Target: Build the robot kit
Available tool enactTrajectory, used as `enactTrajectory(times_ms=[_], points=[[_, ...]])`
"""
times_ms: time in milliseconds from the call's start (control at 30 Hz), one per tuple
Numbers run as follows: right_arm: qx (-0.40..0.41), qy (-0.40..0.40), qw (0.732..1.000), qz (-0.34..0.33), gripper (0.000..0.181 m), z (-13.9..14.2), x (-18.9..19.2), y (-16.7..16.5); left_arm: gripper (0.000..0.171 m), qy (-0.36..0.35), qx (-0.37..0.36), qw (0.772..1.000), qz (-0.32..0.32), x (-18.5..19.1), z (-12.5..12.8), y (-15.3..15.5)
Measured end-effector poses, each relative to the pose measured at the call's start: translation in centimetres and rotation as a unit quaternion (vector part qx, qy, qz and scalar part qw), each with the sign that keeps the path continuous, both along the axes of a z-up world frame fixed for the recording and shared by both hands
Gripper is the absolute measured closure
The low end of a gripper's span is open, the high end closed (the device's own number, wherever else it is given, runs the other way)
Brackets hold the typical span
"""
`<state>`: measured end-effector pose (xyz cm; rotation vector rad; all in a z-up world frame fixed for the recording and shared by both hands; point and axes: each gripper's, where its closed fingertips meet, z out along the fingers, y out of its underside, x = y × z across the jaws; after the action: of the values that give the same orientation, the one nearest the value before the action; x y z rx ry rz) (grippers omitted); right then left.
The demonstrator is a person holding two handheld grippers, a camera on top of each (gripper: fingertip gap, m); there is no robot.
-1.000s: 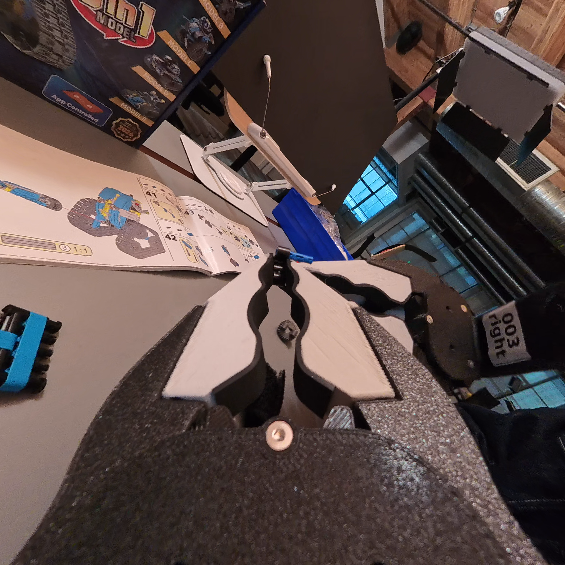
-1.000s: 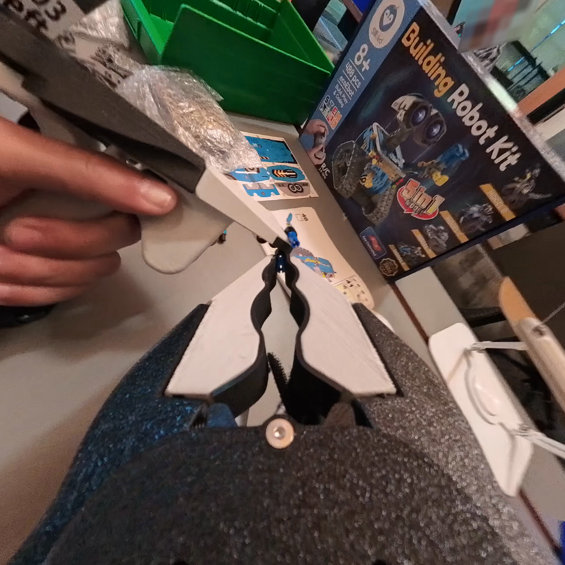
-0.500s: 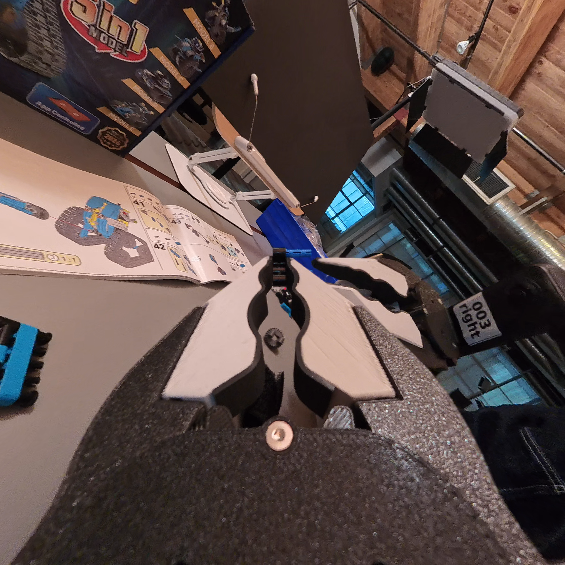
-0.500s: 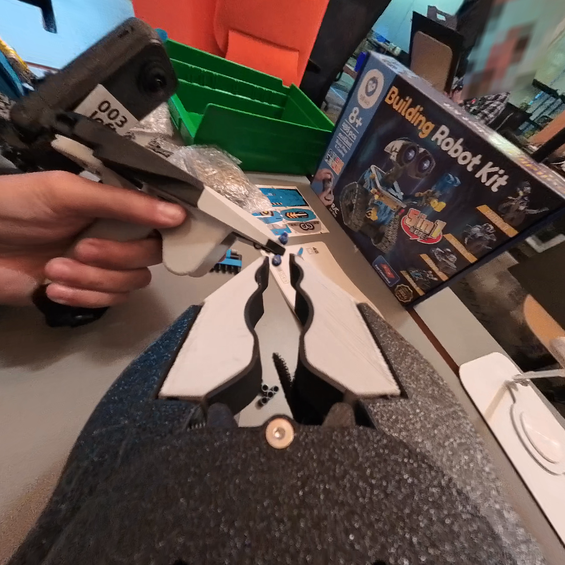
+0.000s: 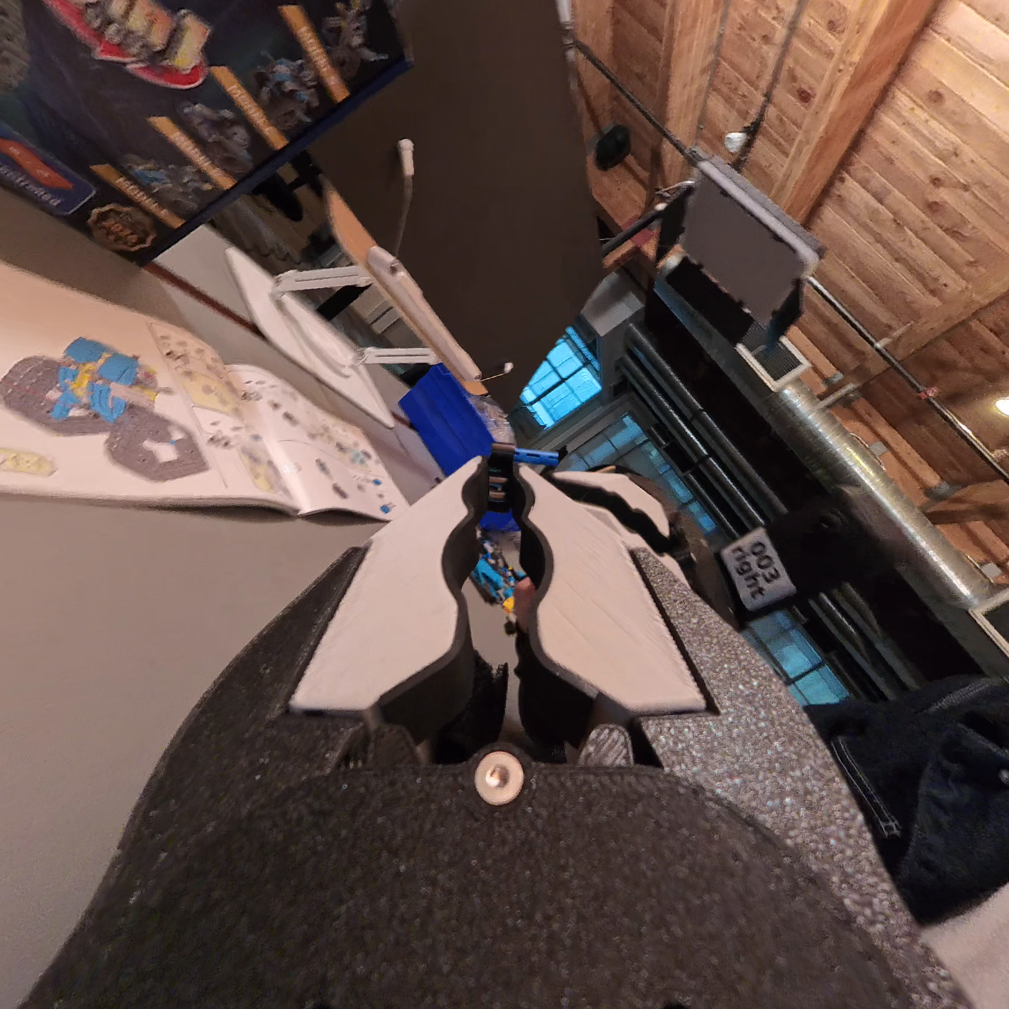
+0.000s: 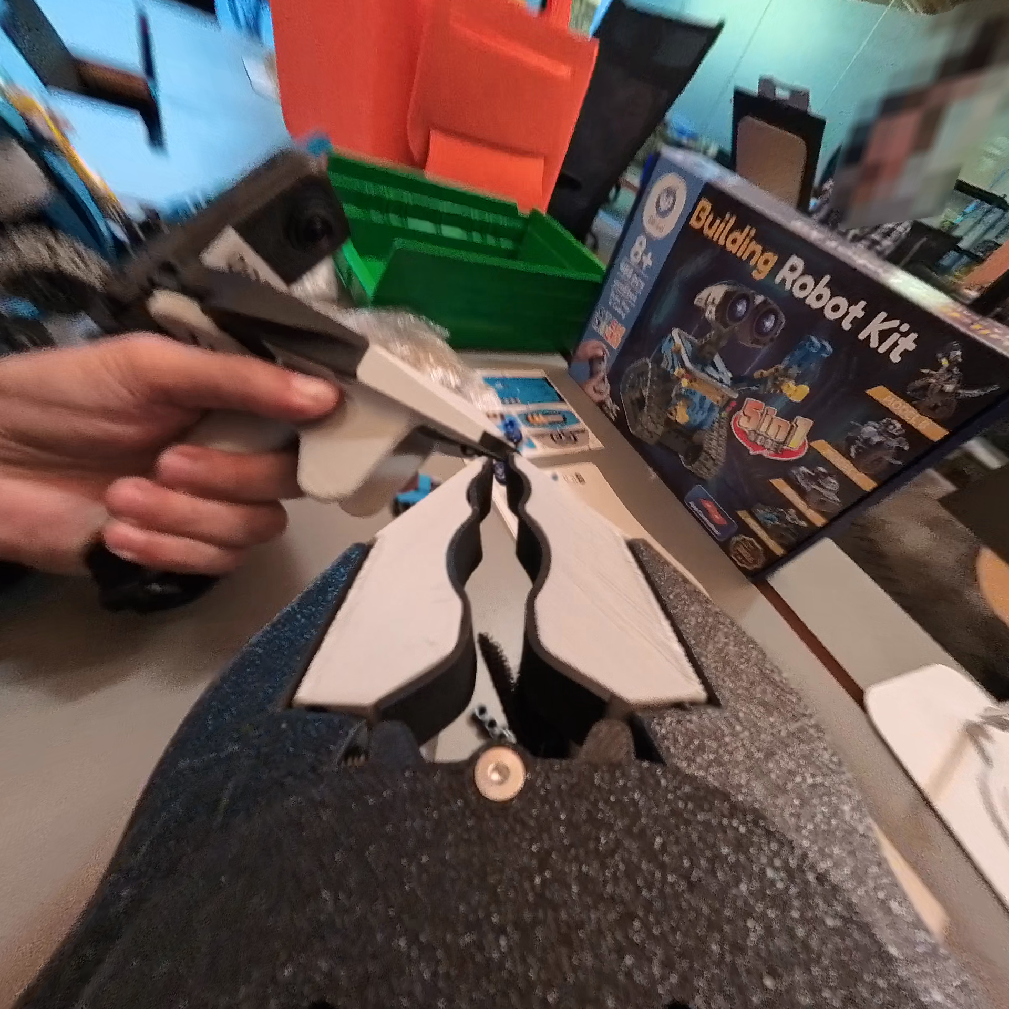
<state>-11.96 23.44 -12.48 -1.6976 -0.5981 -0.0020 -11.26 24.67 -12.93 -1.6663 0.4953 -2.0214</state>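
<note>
My left gripper (image 5: 499, 470) is shut on a small black beam with holes (image 5: 498, 480), held above the grey table. A blue pin (image 5: 535, 454) sticks out of the beam to the right. My right gripper (image 6: 498, 474) meets it tip to tip. Its jaws are nearly together, with the blue pin's end (image 6: 499, 473) between them. In the right wrist view a hand (image 6: 136, 437) holds the left gripper (image 6: 499, 445), which comes in from the left. In the left wrist view the right gripper (image 5: 554, 476) sits just right of the pin.
A dark kit box (image 6: 791, 382) stands at the back, with an open instruction booklet (image 5: 164, 426) and a sticker sheet (image 6: 540, 404) before it. A green bin (image 6: 464, 273), a plastic bag (image 6: 415, 344), a blue bin (image 5: 447, 420) and a white stand (image 5: 327, 338) are nearby. The grippers are tip to tip, or close to it.
The right gripper let go and drew back half a second ago. It has since returned to the pin and narrowed its jaws. Both grippers have lifted and tilted.
</note>
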Motion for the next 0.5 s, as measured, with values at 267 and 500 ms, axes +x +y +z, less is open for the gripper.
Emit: enactTrajectory(times_ms=[267,500], points=[[-0.058,0.333,0.917,0.21,0.14,5.1,-1.7,-3.3,0.164,-0.159,0.14,0.977,-0.017,-2.6,7.2,-3.3],[-0.1,0.439,0.841,0.301,0.15,6.5,-2.9,-4.8,0.164,-0.168,0.185,0.968,-0.037,-2.5,7.8,-5.2]])
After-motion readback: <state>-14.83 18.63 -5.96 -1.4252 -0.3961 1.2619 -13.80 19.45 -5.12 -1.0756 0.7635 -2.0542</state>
